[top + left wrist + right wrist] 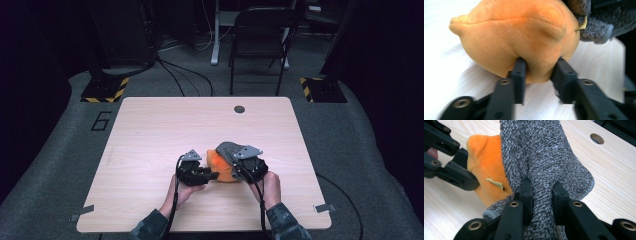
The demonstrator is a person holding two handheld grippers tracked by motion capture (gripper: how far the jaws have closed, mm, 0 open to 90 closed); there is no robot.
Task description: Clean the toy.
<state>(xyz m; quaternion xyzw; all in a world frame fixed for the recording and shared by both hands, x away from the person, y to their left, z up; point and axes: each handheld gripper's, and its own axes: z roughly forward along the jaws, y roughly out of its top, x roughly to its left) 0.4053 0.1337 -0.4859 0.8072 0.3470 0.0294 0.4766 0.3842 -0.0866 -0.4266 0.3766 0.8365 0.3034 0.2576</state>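
Tongs both clamp: my left gripper (540, 67) pinches orange plush (519, 32), my right gripper (541, 195) grey cloth (544, 157); next, probably pulling them apart.

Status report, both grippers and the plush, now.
Left gripper shut on orange plush. Right gripper shut on grey cloth draped over the plush. Both low over table; nothing obstructing.

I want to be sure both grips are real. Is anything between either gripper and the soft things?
Nothing visible. The left gripper pinches the orange plush directly; the right gripper pinches the grey cloth directly.
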